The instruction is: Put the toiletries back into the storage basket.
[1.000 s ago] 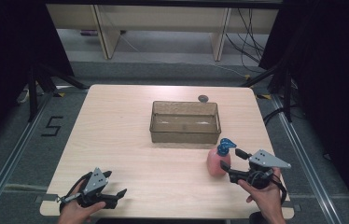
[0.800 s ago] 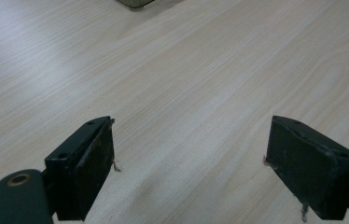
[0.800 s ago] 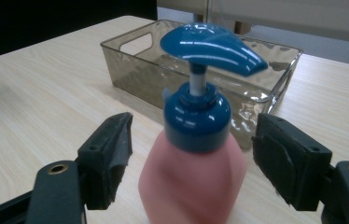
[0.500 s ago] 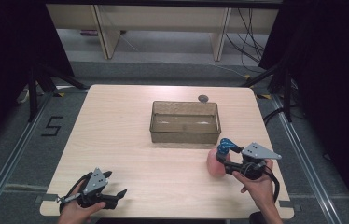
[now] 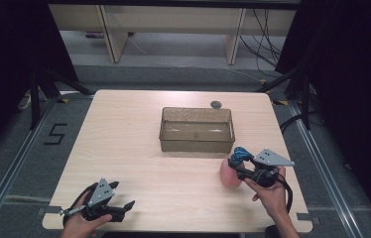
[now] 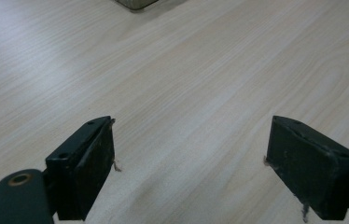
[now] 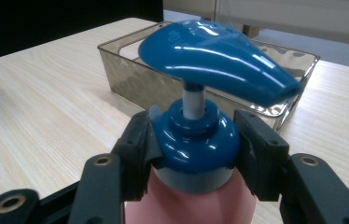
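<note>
While upright, the pump bottle [image 7: 196, 154] points its spout right — toward the tray [image 7: 298, 100].

A pale wooden table [image 5: 124, 148] fills the frame's middle. A clear, brownish bin [image 5: 197, 130] sits just above centre — a small dark disc [image 5: 216, 104] lies right above it, near the table's far edge. At left, a "5" [image 5: 55, 134] is taped on grey floor [image 5: 5, 163].

Right gripper [image 7: 193, 140] fingers, open before, now closed around pump bottle [image 7: 196, 154] collar.
</note>
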